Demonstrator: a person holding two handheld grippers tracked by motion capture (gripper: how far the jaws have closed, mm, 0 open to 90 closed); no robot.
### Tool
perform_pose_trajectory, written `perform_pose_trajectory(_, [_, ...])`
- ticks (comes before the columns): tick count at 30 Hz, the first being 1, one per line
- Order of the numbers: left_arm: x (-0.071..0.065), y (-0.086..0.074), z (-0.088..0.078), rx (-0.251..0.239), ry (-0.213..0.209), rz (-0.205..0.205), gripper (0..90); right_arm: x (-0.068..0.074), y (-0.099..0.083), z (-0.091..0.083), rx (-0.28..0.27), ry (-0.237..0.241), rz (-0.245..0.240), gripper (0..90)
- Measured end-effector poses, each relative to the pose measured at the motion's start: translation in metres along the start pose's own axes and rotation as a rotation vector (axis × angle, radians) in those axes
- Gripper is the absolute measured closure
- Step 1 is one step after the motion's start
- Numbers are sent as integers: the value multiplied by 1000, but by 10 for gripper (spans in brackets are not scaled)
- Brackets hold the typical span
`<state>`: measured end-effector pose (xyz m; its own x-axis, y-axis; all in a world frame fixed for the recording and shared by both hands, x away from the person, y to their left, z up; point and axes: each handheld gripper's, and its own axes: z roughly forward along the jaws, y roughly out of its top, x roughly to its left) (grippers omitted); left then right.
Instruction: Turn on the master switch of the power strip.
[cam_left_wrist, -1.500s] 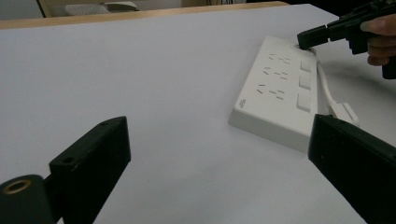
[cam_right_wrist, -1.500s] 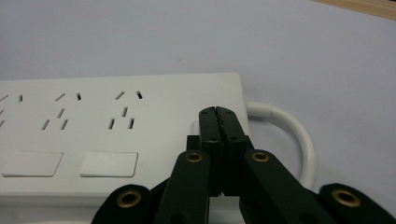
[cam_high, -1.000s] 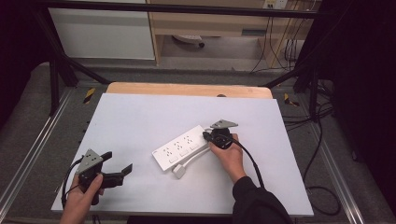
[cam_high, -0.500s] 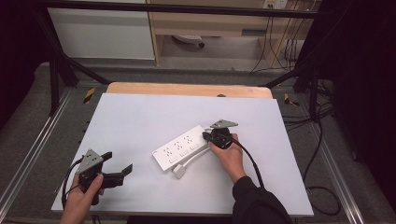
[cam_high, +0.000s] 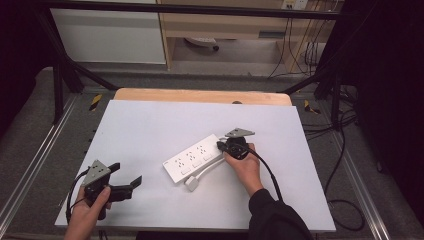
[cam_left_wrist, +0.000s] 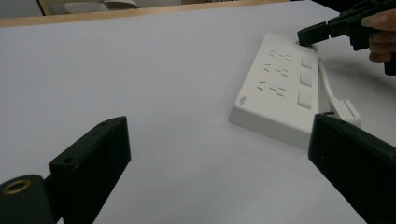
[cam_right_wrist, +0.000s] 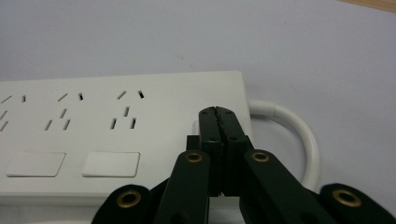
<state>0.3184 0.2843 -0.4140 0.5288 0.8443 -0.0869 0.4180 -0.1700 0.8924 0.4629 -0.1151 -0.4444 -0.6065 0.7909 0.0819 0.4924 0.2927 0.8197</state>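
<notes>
The right gripper view showed the right tongs (cam_right_wrist: 218, 112) clenched tight with nothing between them, their tips pressed down on the end rocker switch of the flat white plastic power strip (cam_right_wrist: 93, 116), near the corner where its thick white cord (cam_right_wrist: 299, 130) looped out. The strip lay at the middle of the pale grey surface (cam_high: 150, 125), its white plug (cam_high: 192, 183) just beside it. The left tongs (cam_high: 125, 182) hovered released and well apart, near the front left corner. My worry was that nothing steadied the strip: a push landing off the switch's centre could skid or pivot the light casing, or the tips could slide off onto the body and leave the switch unflipped. The stiff cord might also nudge it askew.
</notes>
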Motion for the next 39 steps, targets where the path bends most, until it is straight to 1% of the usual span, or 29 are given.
perform_pose_trajectory(39, [1,0,0,-1,-3,-1,57,0,1,0,-7,-7,8,900])
